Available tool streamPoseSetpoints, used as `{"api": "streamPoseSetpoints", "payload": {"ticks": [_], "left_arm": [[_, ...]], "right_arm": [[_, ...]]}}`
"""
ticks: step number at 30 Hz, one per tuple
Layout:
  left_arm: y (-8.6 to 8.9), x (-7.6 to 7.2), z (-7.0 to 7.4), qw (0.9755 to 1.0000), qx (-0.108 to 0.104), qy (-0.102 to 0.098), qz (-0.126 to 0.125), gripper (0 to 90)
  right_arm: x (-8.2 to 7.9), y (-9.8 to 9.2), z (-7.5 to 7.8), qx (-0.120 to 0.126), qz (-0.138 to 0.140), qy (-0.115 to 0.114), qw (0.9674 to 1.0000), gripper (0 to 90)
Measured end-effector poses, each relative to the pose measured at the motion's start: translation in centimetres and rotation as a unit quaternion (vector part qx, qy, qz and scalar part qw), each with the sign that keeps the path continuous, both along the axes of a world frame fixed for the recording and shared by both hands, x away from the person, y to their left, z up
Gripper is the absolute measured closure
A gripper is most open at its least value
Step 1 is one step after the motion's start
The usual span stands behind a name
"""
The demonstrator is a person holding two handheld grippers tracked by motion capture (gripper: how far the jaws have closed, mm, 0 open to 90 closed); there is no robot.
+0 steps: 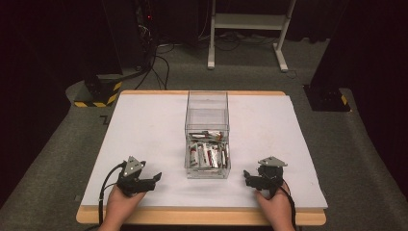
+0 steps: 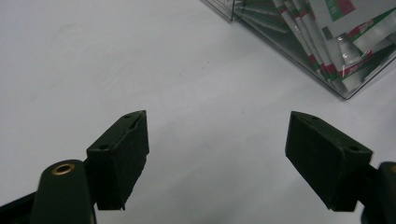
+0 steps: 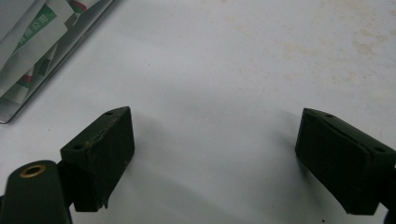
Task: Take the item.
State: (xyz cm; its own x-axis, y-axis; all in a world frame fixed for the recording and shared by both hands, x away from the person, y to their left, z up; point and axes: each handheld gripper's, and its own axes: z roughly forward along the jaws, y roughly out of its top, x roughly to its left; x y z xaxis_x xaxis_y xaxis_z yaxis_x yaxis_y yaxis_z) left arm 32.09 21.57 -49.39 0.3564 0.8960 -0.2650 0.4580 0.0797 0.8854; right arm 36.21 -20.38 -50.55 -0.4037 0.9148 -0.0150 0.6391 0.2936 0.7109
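From the high view I have the clear box [image 1: 207, 134] sitting mid-table, its long axis running straight away from me, the near end toward the table's front edge. The packets [image 1: 208, 155] lie heaped in the near half of the box, most of them lined up lengthwise with the box, a few lying crosswise behind them. The far half of the box looks bare.

My left gripper [image 1: 155, 180] rests low over the white table [image 1: 144, 125], left of the box's near corner and apart from it, its jaws pointing right toward the box. In the left gripper view the jaws are spread wide with nothing between them but bare table; the corner of the box [image 2: 343, 91] with its packets [image 2: 345, 37] sits ahead and to the upper right.

My right gripper [image 1: 248, 177] sits on the opposite side, just right of the box's near corner, jaws pointing left toward it. In the right gripper view those jaws are also wide apart and hold nothing; the box edge [image 3: 11, 114] and packets [image 3: 32, 32] show at the upper left, and the table surface ahead carries faint stains.

Both hands come in from the front edge, the left hand [image 1: 122, 204] and the right hand [image 1: 275, 206] each wrapped around the rear of its gripper, forearms angled slightly inward, with the grey plates on top.
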Motion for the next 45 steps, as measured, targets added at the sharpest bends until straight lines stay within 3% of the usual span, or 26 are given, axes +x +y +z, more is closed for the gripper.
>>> {"api": "streamPoseSetpoints", "payload": {"ticks": [9, 16, 17, 22, 45], "left_arm": [[-0.5, -0.4, 1.1, 0.9997, -0.017, -0.013, -0.007, 21.9], [-1.0, -0.8, 1.7, 0.9995, -0.015, -0.015, -0.023, 22.6], [-1.3, -0.8, 2.0, 0.9992, -0.026, -0.019, -0.023, 22.6], [-1.6, -1.0, 2.5, 0.9987, -0.033, -0.024, -0.030, 22.4], [-3.9, -1.3, 3.8, 0.9961, -0.053, -0.036, -0.061, 22.1]], "right_arm": [[0.0, 0.0, 0.0, 0.000, 0.000, 0.000, 1.0000, 11.8], [0.0, 0.0, 0.0, 0.000, 0.000, 0.000, 1.0000, 11.8], [0.0, 0.0, 0.0, 0.000, 0.000, 0.001, 1.0000, 11.8], [0.0, 0.0, 0.0, 0.000, 0.000, 0.000, 1.0000, 11.8], [0.0, 0.0, 0.0, 0.000, 0.000, 0.000, 1.0000, 11.8]]}}
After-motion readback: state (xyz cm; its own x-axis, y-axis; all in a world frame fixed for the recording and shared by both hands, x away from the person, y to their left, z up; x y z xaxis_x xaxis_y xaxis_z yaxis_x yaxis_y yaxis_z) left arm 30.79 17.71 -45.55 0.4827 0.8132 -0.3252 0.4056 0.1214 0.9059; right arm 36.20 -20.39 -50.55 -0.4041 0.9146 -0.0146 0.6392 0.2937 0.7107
